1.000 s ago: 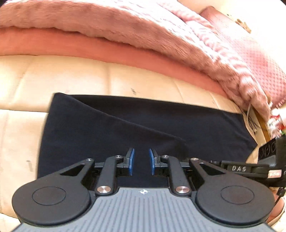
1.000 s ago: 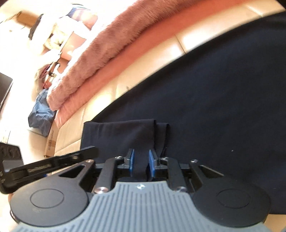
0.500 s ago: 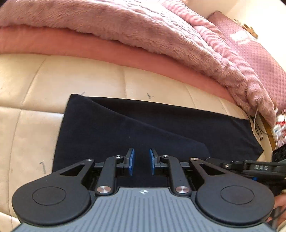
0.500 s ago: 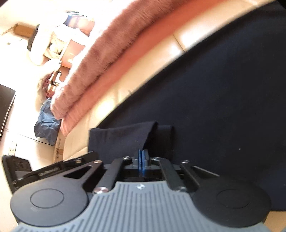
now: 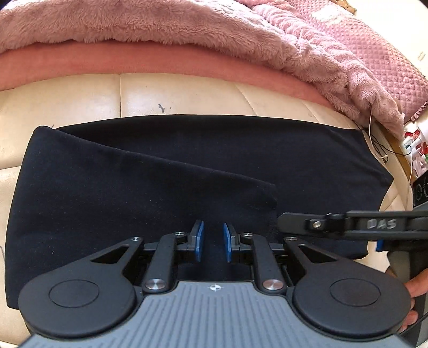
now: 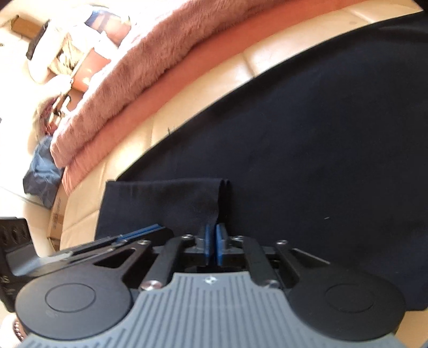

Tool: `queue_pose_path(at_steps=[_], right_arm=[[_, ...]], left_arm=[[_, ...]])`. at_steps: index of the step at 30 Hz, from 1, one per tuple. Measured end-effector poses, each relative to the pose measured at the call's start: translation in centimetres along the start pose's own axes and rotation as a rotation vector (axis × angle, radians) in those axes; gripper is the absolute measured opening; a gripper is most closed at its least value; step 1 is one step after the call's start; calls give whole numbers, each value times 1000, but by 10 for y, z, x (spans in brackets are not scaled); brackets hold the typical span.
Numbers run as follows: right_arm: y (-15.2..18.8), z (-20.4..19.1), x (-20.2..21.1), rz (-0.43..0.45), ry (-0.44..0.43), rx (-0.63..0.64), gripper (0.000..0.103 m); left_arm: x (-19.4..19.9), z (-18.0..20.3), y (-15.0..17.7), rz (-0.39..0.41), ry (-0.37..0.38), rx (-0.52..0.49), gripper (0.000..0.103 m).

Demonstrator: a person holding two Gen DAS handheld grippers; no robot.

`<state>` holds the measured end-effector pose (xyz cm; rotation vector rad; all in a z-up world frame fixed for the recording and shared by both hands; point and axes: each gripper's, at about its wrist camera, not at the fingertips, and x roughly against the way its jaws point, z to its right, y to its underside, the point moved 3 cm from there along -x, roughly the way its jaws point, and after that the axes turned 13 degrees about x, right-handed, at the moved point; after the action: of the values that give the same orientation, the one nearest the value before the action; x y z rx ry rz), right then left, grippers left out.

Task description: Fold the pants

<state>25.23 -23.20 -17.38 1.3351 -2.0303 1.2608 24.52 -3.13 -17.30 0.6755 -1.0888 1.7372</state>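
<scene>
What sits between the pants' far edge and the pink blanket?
Left wrist view: only bare cream cushion and a pink strip between pants and blanket.

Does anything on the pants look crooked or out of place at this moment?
Yes. On the dark pants the upper layer's folded edge runs diagonally, not parallel to the far edge, so the layers lie askew. No damage shows.

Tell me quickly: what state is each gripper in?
Left gripper: open, nothing pinched, over the pants.
Right gripper: jaws just opened slightly, a fold of the pants still between them.
</scene>
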Motion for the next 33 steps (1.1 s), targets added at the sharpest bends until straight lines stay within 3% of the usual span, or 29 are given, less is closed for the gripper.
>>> queue_pose_path(at_steps=[2, 5, 12, 17, 21, 25, 29, 33], right_arm=[[0, 6, 5, 9, -15, -32, 26], [3, 16, -2, -12, -69, -94, 25], [12, 38, -21, -6, -171, -270, 0], [15, 36, -22, 16, -202, -292, 0], [0, 14, -2, 46, -195, -206, 0], [-42, -30, 38, 93, -212, -44, 0], [-90, -66, 83, 122, -185, 126, 0], [-130, -70, 137, 147, -134, 205, 0]], left_arm=[[0, -3, 0, -3, 6, 11, 19], [1, -7, 0, -5, 12, 29, 19], [-2, -10, -2, -15, 22, 63, 19], [7, -8, -4, 6, 25, 73, 19], [53, -16, -11, 135, 60, 121, 19], [103, -46, -19, 264, 9, 193, 19], [130, -71, -21, 325, -43, 244, 19], [133, -72, -18, 340, -27, 259, 19]])
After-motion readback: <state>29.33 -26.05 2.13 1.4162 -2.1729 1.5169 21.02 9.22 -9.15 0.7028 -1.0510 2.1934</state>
